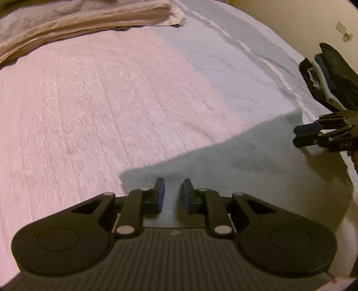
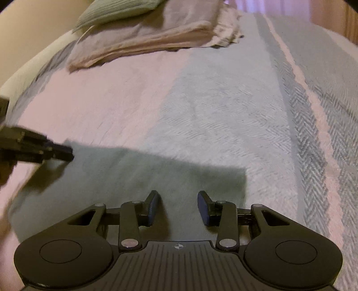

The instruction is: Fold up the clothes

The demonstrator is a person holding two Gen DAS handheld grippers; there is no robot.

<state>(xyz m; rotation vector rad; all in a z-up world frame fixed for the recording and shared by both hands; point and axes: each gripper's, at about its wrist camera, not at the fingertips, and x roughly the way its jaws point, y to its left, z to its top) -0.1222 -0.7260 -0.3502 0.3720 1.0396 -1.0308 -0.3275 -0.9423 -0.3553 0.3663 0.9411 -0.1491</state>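
Left gripper (image 1: 173,194) parted, low over cloth (image 1: 223,156) | right gripper (image 2: 179,207) parted, level

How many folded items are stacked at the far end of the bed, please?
3 that I can tell: a green ribbed piece on top, a grey one under it, a beige one lowest; more may be hidden.

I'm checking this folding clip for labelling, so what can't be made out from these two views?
- Teal cloth: its near edge is hidden under the right gripper in the right wrist view; motion blur hides what garment it is.
- Left gripper: its body hides the cloth's near edge in the left wrist view.
- Folded stack: cut off by the top edge, left wrist view.
- Dark item: cut off by the right edge there; unidentifiable.
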